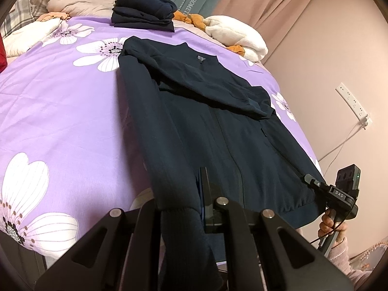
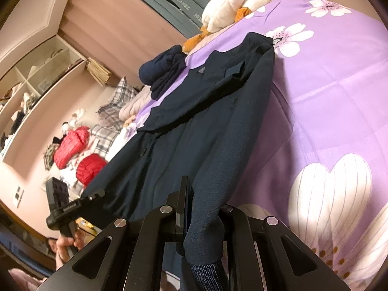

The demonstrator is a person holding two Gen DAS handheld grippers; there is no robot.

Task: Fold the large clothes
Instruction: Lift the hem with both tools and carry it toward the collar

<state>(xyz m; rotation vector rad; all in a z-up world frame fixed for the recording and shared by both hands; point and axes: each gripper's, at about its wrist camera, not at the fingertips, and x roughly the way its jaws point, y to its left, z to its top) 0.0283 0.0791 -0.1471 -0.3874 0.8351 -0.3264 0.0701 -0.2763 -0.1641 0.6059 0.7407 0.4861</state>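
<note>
A bed [image 1: 60,101] under a purple quilt with big white flowers carries the navy zip jacket [image 1: 218,126], lying flat with one sleeve folded across its chest. Beyond its collar sits a stack of folded navy clothes [image 1: 143,7], beside a white plush blanket [image 1: 237,34]. Grey fabric behind reads "HANEL". The left tongs [image 1: 202,194] pinch the jacket's ribbed sleeve cuff; the right tongs [image 2: 188,203] pinch its other cuff. "DAS" marks the right tool.

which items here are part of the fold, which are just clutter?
Job: jacket, left gripper and right gripper, both clamped on it.
Lying about: folded navy pile, white plush, red coats, plaid pillows.
</note>
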